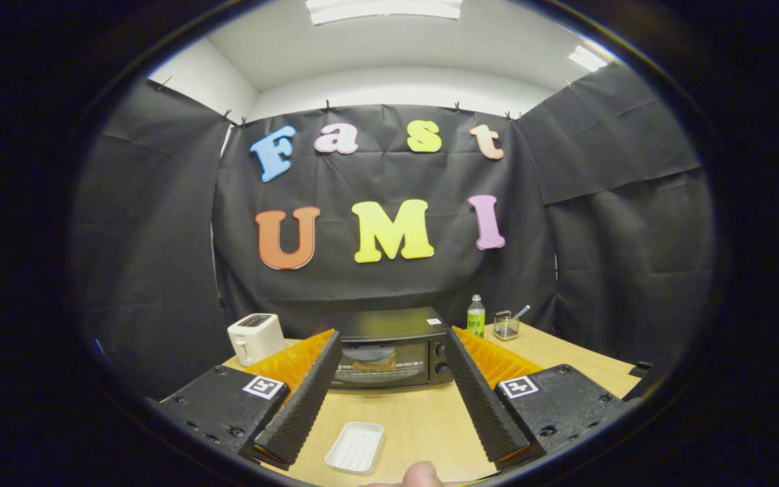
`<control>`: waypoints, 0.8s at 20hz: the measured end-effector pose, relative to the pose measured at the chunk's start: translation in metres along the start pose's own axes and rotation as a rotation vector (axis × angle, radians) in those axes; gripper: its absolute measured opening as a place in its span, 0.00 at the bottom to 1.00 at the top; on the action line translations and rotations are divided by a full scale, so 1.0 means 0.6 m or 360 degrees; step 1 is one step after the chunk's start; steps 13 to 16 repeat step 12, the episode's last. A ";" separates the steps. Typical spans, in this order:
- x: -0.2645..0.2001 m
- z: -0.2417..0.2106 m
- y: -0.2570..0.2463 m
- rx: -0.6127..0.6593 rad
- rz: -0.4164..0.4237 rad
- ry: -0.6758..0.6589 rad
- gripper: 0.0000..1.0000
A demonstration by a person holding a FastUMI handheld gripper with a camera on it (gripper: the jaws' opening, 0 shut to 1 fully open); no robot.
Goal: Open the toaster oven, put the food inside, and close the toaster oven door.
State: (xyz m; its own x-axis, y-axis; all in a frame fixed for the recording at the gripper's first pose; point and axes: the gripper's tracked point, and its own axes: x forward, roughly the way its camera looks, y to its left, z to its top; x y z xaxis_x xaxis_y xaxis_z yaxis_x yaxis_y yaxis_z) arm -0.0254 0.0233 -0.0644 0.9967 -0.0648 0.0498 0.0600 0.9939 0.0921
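I see my tool (389, 352) held above the table (423, 419), its fingers spread wide and grasping nothing. Between them, beyond the tips, stands the toaster oven (389, 348), black, with its glass door closed and two knobs at its right side. A white toaster (255, 337) stands left of it; a green bottle (476, 316) and a small wire basket (506, 325) stand right. A white tray (355, 447) lies empty near me, beside a fingertip (420, 475). I cannot read any label.
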 end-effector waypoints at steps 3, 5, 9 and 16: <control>0.004 -0.002 0.002 -0.0016 -0.0015 -0.0002 1.00; 0.005 -0.005 0.006 -0.0011 -0.0012 0.0003 1.00; 0.014 -0.017 0.005 0.0004 -0.0027 0.0018 1.00; 0.023 -0.020 0.002 -0.0001 -0.0041 0.0029 1.00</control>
